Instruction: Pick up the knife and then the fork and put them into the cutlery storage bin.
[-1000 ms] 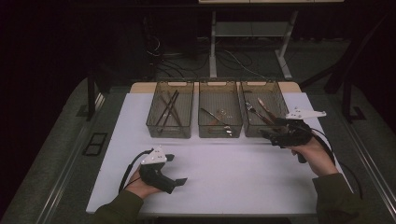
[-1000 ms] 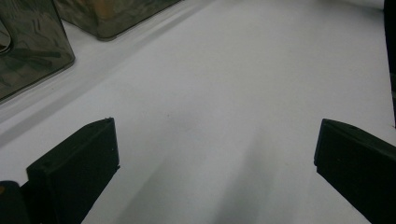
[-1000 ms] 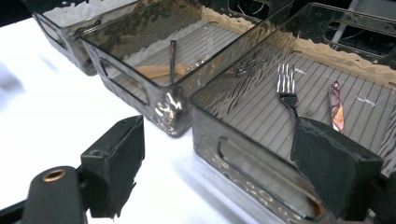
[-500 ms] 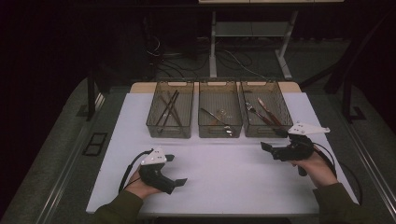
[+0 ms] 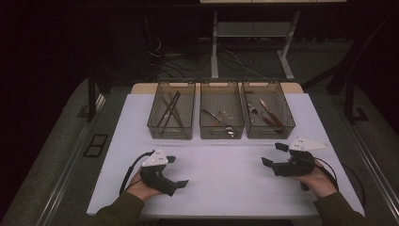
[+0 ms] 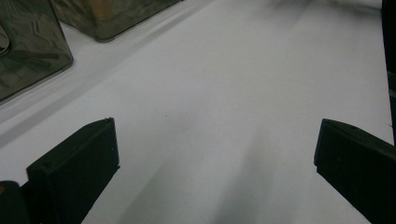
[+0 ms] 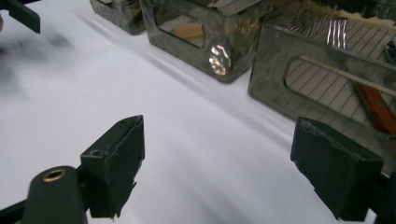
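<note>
Left gripper rests low on the white worktop, fingers spread wide with nothing between them; the left bin sits well ahead, dark sticks crossed inside; middle bin holds small metal pieces; right bin, a fork and a brown-handled tool in it, lies just ahead of the right gripper, its fingers wide too, empty.

You have three bins in a row on the table: the left bin, the middle bin and the right bin. You hold two grippers, the left gripper and the right gripper. How many utensils lie in each bin is too dim to count.
</note>
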The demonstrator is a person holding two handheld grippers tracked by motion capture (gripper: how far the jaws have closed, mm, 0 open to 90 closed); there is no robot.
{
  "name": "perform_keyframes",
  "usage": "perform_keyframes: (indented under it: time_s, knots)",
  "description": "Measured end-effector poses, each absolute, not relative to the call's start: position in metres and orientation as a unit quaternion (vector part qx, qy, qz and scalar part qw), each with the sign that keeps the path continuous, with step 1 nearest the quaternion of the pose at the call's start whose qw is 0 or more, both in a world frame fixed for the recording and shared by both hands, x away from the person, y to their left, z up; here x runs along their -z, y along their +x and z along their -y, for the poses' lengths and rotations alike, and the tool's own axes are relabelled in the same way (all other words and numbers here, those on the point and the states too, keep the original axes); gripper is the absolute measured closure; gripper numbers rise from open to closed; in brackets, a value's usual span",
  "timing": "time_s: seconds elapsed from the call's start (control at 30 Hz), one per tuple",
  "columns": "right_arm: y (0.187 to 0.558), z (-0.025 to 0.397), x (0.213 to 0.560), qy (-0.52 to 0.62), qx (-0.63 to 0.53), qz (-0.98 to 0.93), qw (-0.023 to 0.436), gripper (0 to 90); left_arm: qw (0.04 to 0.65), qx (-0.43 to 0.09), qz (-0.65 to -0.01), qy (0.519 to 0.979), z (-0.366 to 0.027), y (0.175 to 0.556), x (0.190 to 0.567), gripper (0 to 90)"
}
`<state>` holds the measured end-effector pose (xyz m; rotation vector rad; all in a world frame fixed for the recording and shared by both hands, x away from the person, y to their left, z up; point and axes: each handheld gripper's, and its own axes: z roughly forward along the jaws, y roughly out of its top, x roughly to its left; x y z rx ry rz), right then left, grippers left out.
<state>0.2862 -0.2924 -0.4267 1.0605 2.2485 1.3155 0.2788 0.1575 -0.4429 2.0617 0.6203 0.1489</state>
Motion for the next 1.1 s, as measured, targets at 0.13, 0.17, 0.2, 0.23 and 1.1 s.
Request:
perform_keyframes:
  time_s: [0.13, 0.17, 0.2, 0.23, 1.1]
  knots:
    - [0.279, 0.291, 0.431, 0.37, -0.458, -0.793, 0.159, 17.7, 0.472, -0.06, -0.254, 0.842, -0.157, 0.279, 0.443, 0.0]
    - [0.277, 0.291, 0.432, 0.368, -0.457, -0.794, 0.159, 17.7, 0.473, -0.06, -0.254, 0.842, -0.157, 0.279, 0.443, 0.0]
    - [0.275, 0.29, 0.433, 0.368, -0.456, -0.795, 0.157, 17.7, 0.472, -0.061, -0.253, 0.842, -0.157, 0.279, 0.443, 0.0]
    - [0.274, 0.29, 0.434, 0.367, -0.455, -0.796, 0.156, 17.7, 0.473, -0.061, -0.254, 0.842, -0.157, 0.279, 0.443, 0.0]
    - [0.254, 0.284, 0.448, 0.363, -0.428, -0.812, 0.158, 12.1, 0.475, -0.058, -0.25, 0.842, -0.157, 0.277, 0.442, 0.0]
